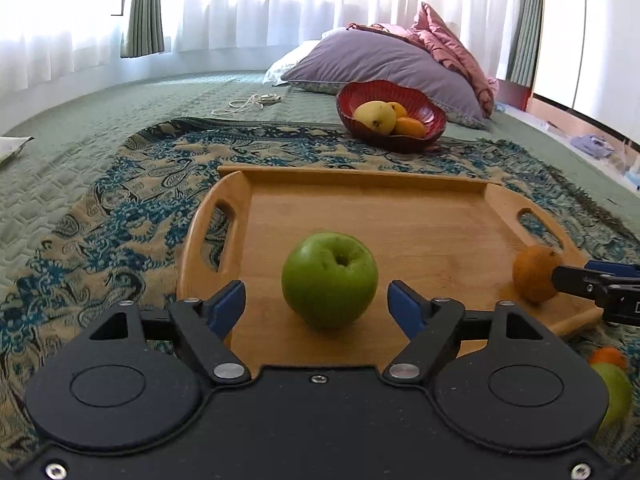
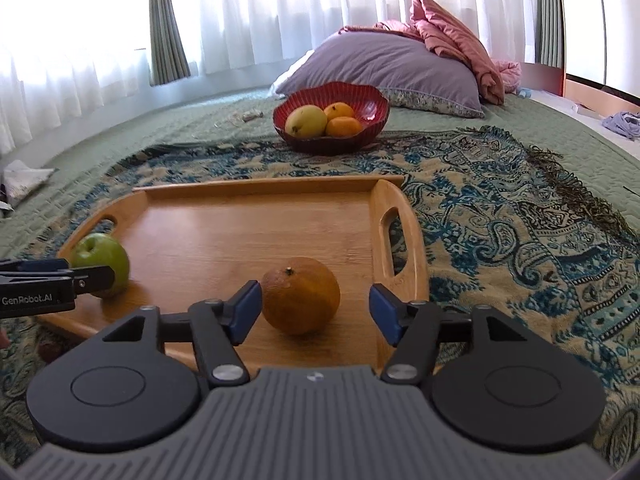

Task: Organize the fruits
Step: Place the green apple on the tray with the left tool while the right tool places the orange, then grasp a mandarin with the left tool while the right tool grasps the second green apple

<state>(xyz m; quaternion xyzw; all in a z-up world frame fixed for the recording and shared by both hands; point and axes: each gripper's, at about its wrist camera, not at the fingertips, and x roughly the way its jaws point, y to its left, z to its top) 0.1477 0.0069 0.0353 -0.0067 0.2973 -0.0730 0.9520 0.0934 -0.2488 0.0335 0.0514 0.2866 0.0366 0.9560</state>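
A green apple [image 1: 329, 279] sits on the wooden tray [image 1: 380, 208] near its front edge. My left gripper [image 1: 316, 306] is open, its blue pads on either side of the apple without touching. An orange [image 2: 301, 295] sits on the same tray [image 2: 248, 220] toward its right end. My right gripper [image 2: 316, 308] is open, its pads either side of the orange. The apple also shows in the right wrist view [image 2: 102, 261], and the orange in the left wrist view [image 1: 534, 273]. A red bowl [image 1: 432, 118] behind the tray holds a yellow fruit [image 1: 374, 117] and oranges.
The tray lies on a patterned blue and tan throw [image 2: 500, 216] over a green quilted bed. A purple pillow [image 1: 384, 60] and pink bedding lie behind the bowl [image 2: 376, 106]. A green fruit and an orange one [image 1: 612, 376] lie off the tray at the right. A white cord [image 1: 248, 103] lies far back.
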